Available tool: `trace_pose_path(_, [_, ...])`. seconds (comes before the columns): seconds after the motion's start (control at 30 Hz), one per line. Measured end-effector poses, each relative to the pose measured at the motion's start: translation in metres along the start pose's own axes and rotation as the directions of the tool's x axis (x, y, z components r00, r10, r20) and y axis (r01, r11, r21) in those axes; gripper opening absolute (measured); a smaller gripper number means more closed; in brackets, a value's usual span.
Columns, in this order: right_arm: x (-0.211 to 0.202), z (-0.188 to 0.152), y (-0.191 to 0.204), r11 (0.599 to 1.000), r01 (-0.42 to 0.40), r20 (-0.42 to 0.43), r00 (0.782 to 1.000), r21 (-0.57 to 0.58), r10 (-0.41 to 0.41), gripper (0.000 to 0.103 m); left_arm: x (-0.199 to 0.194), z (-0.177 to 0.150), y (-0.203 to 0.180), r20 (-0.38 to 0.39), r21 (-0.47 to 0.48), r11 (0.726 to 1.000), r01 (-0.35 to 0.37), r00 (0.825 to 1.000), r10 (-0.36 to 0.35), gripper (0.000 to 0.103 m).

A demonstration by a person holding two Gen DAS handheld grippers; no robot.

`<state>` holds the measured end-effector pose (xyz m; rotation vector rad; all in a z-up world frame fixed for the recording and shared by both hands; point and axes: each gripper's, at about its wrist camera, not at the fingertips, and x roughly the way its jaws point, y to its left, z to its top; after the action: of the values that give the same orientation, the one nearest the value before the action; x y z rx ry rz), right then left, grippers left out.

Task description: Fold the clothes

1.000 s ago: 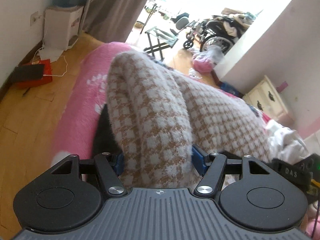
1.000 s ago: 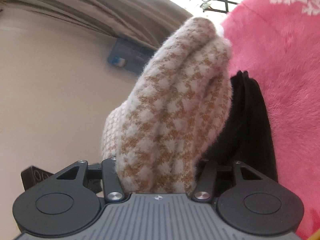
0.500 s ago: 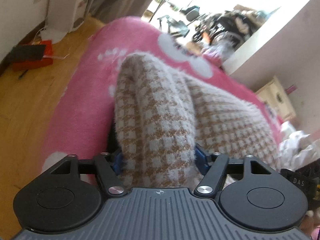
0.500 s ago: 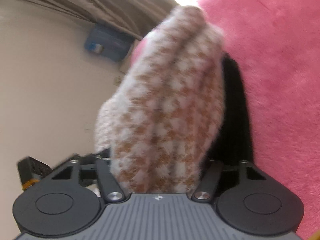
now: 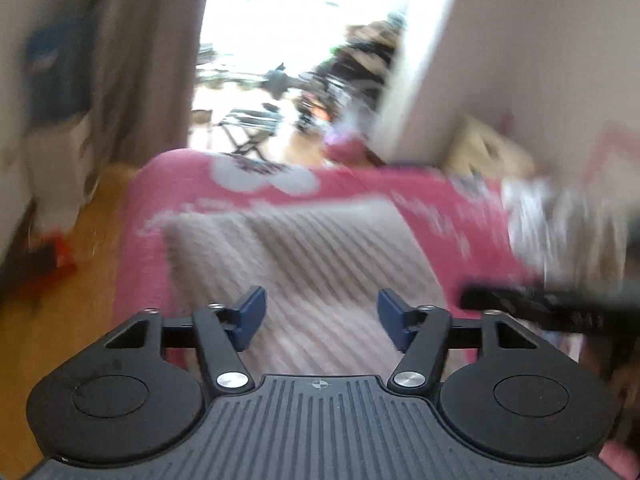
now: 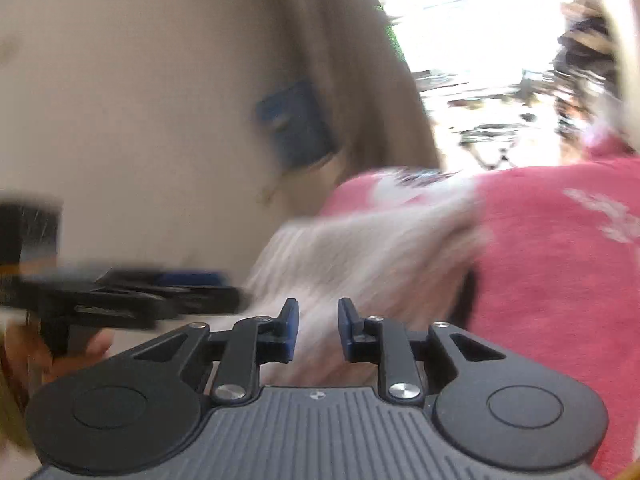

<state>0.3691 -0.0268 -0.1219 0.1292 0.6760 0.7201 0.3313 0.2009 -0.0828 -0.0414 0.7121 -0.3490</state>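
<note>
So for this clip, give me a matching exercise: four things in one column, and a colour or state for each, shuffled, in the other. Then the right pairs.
Things:
1. left tool
2. right tool
3. checked sweater
4. blanket

Colour or state:
A. pink, with white markings
B. jaws wide apart, nothing between them
C. lying spread on the bed, beige and white
D. jaws a narrow gap apart, holding nothing

Pairs: 1-B, 2-D, 3-C, 4-A

A pink bed cover point(image 5: 420, 196) meets wooden floor point(image 5: 60, 320), a brown curtain point(image 5: 148, 60) beside the bright window point(image 5: 288, 32).
</note>
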Motion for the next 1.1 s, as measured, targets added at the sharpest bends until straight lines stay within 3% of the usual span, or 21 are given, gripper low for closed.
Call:
trace_pose_path(0.07, [0.024, -0.027, 0.013, 0.987, 0.085, -0.075, 0.993, -0.135, -0.096, 0.022, 0.013, -0.024, -0.020, -0.036, 0.118, 0.992, -0.054, 0.998, 0.058, 0.058])
trace_pose_path(0.17, [0.025, -0.035, 0.020, 0.979, 0.123, -0.063, 0.989, -0.161, -0.135, 0.022, 0.018, -0.047, -0.037, 0.018, 0.223, 0.967, -0.122, 0.992, 0.121, 0.061])
trace_pose_path(0.23, [0.030, -0.028, 0.022, 0.974, 0.137, -0.072, 0.986, -0.183, -0.152, 0.022, 0.015, -0.044, -0.035, 0.016, 0.197, 0.973, -0.120, 0.993, 0.119, 0.061])
trace_pose_path(0.3, [0.024, -0.015, 0.024, 0.976, 0.128, -0.050, 0.989, -0.176, -0.139, 0.021, 0.010, -0.038, -0.030, 0.008, 0.161, 0.981, -0.108, 0.994, 0.108, 0.061])
trace_pose_path(0.4, [0.003, -0.002, 0.022, 0.993, 0.047, 0.074, 0.996, -0.109, -0.039, 0.020, 0.001, -0.047, -0.035, 0.009, 0.232, 0.965, -0.119, 0.993, 0.121, 0.061])
trace_pose_path(0.43, [0.005, 0.000, 0.021, 0.995, 0.030, 0.066, 0.998, -0.098, -0.024, 0.020, -0.001, -0.049, -0.037, 0.008, 0.257, 0.959, -0.119, 0.993, 0.121, 0.061])
trace_pose_path(0.5, [0.031, -0.004, 0.014, 0.997, 0.020, -0.070, 0.997, -0.073, -0.025, 0.019, -0.005, -0.052, -0.038, 0.007, 0.287, 0.951, -0.113, 0.993, 0.116, 0.061])
trace_pose_path(0.53, [0.042, -0.011, 0.010, 0.998, 0.022, -0.113, 0.993, -0.062, -0.029, 0.017, -0.008, -0.048, -0.034, 0.001, 0.267, 0.958, -0.101, 0.994, 0.105, 0.060])
trace_pose_path(0.6, [0.047, -0.027, 0.003, 0.999, 0.022, -0.078, 0.997, -0.031, -0.024, 0.016, -0.015, -0.039, -0.026, 0.008, 0.215, 0.972, -0.090, 0.996, 0.090, 0.058])
trace_pose_path(0.7, [0.046, -0.029, 0.001, 0.999, 0.023, -0.057, 0.998, 0.026, -0.022, 0.016, -0.023, -0.016, -0.013, 0.078, 0.109, 0.992, -0.057, 0.996, 0.049, 0.058])
trace_pose_path(0.8, [0.045, -0.033, 0.001, 0.997, 0.022, -0.038, 0.999, 0.078, -0.019, 0.016, 0.004, 0.005, -0.006, 0.068, 0.043, 0.998, -0.047, 0.997, 0.044, 0.058])
trace_pose_path(0.9, [0.032, -0.035, 0.002, 0.995, 0.017, -0.032, 0.999, 0.095, -0.014, 0.015, 0.047, 0.010, 0.007, 0.012, -0.022, 0.992, -0.124, 0.992, 0.124, 0.058])
trace_pose_path(0.93, [0.031, -0.035, 0.003, 0.995, 0.016, -0.032, 0.999, 0.095, -0.013, 0.015, 0.062, 0.008, 0.012, -0.022, -0.037, 0.983, -0.179, 0.984, 0.178, 0.056])
trace_pose_path(1.1, [0.035, -0.033, 0.001, 0.996, 0.003, -0.033, 0.999, 0.084, -0.001, 0.014, 0.067, -0.002, 0.026, -0.029, -0.090, 0.974, -0.210, 0.978, 0.208, 0.053])
